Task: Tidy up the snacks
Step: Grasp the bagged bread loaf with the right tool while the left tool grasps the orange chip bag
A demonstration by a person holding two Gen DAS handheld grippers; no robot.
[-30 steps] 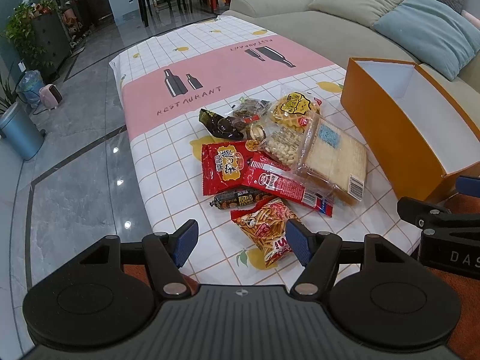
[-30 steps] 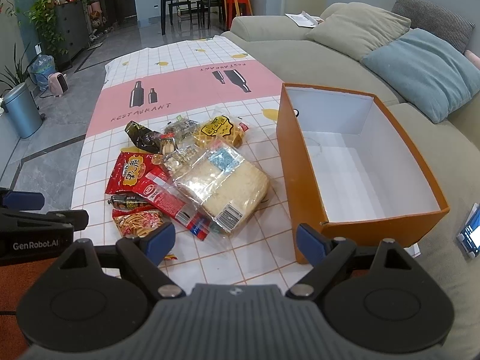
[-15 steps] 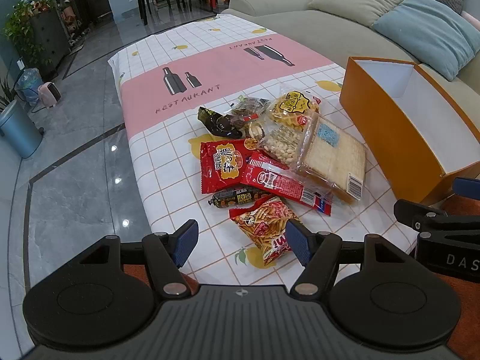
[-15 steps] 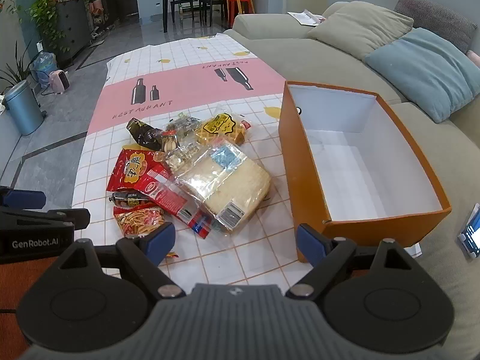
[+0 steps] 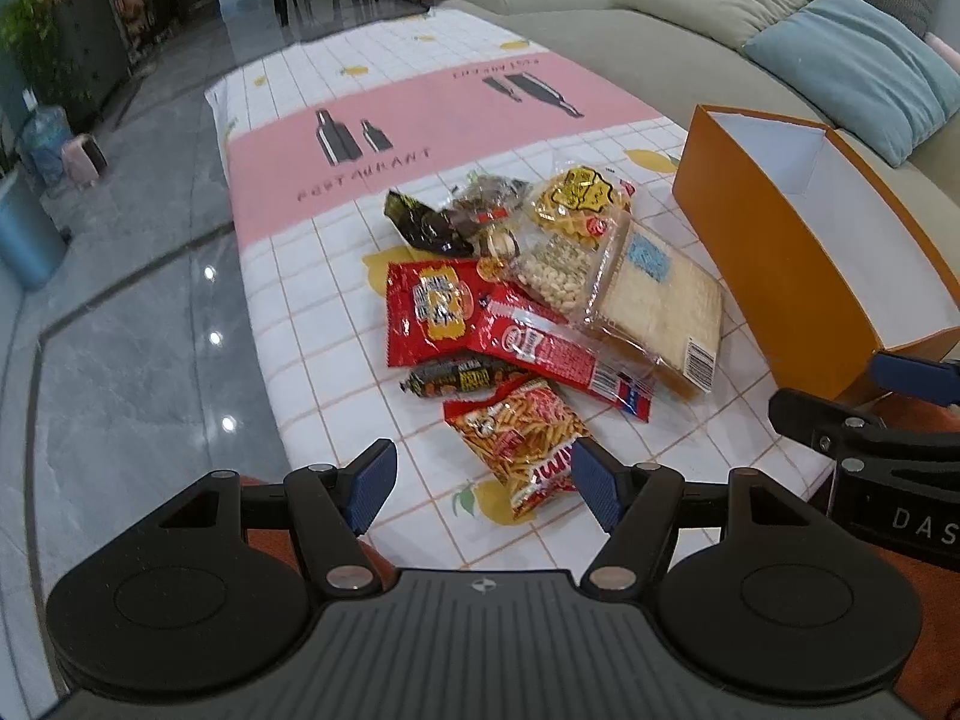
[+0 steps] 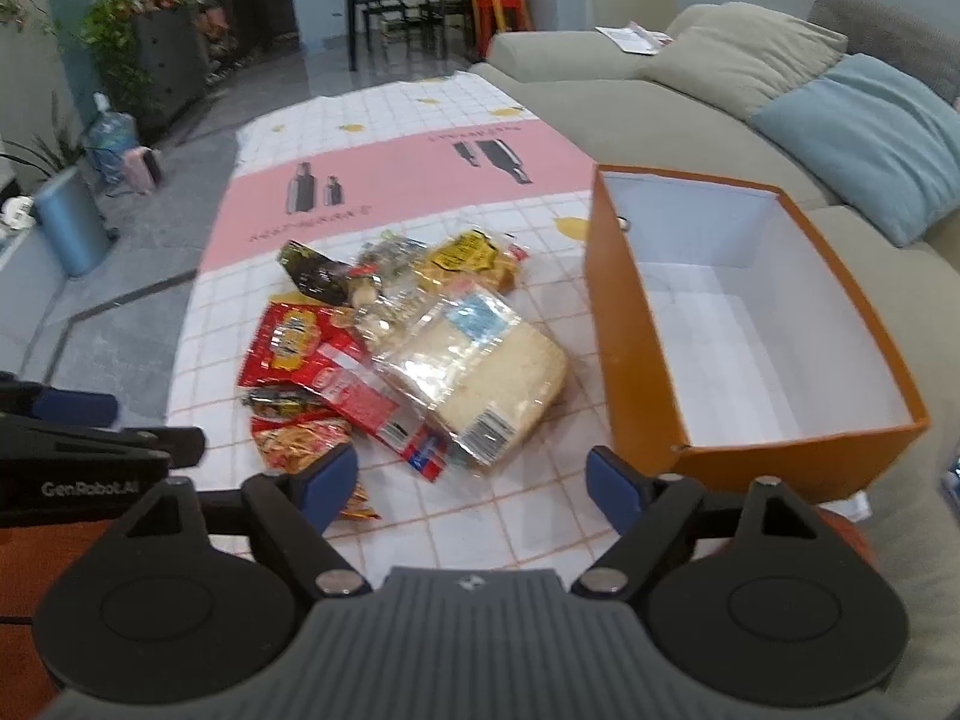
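While the snack pile (image 5: 540,300) lies heaped on the checked tablecloth (image 5: 312,312) just left of the orange box (image 6: 636,360) — white inside, holding nothing — the left gripper (image 5: 483,483) and right gripper (image 6: 468,480) hover near it, both spread wide, gripping nothing

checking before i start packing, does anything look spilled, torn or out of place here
Nothing looks spilled or torn. The snack packets sit in a loose overlapping heap on the checked white and pink tablecloth, with the clear-wrapped pale bread slab lying on the red packets. The orange cardboard box with white inside stands upright and empty.
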